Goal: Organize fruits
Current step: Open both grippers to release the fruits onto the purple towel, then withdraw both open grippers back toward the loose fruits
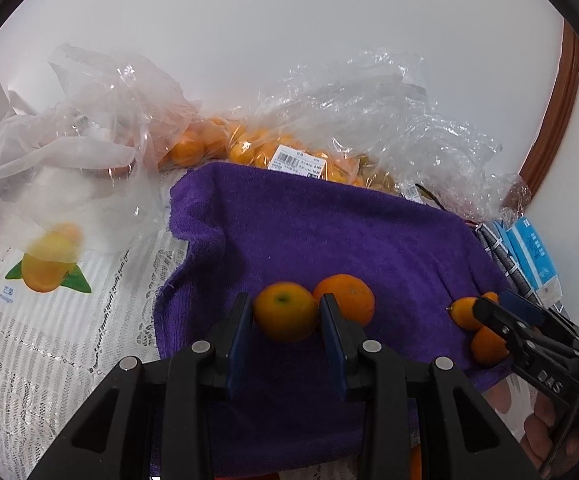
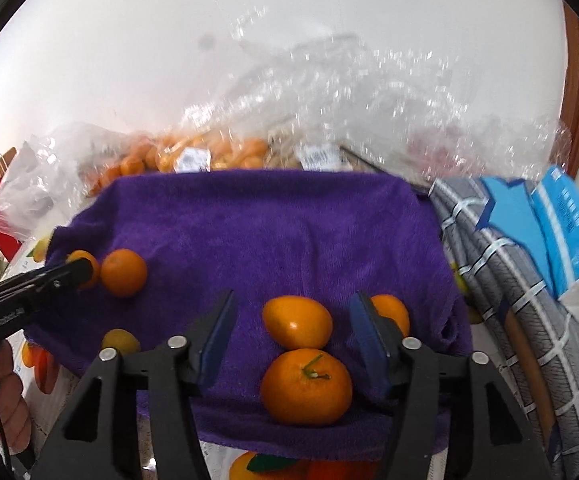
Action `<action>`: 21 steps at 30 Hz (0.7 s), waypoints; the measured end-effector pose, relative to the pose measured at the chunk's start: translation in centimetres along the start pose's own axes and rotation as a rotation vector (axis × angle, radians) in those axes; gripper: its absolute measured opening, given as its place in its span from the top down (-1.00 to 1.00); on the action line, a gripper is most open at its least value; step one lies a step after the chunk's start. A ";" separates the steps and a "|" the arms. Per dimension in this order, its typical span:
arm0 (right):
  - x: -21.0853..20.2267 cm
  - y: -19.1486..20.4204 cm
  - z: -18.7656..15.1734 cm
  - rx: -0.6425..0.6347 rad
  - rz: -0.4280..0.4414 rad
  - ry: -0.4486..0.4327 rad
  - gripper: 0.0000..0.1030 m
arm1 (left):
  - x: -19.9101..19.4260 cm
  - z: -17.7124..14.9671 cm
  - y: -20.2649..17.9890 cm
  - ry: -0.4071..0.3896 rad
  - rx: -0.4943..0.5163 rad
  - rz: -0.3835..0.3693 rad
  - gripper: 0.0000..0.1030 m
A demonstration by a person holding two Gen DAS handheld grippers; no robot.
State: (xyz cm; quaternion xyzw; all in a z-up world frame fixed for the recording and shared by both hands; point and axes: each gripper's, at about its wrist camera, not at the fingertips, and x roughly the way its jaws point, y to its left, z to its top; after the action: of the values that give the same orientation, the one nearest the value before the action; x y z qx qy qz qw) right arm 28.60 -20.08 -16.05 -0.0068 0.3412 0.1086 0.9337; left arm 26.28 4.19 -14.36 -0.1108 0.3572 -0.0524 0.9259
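A: Left gripper?
B: Clamped on a mandarin, low over the purple towel.
A: Right gripper?
B: Parted wide, pads clear of the oval fruit between them on the towel's near edge.

Fuzzy matt purple towel; behind it crinkly glossy clear plastic bags; on it smooth, shiny-skinned oranges.
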 end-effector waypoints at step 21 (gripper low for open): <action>-10.9 2.6 -4.5 0.071 -0.071 -0.013 -0.21 | -6.9 -1.7 -0.2 -0.152 0.027 0.004 0.01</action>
State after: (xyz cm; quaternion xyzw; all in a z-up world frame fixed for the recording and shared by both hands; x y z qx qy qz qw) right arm 17.09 -20.05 -12.41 0.0148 0.3384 0.0633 0.9388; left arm 20.05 4.89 -11.09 -0.1013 0.2852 -0.0469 0.9519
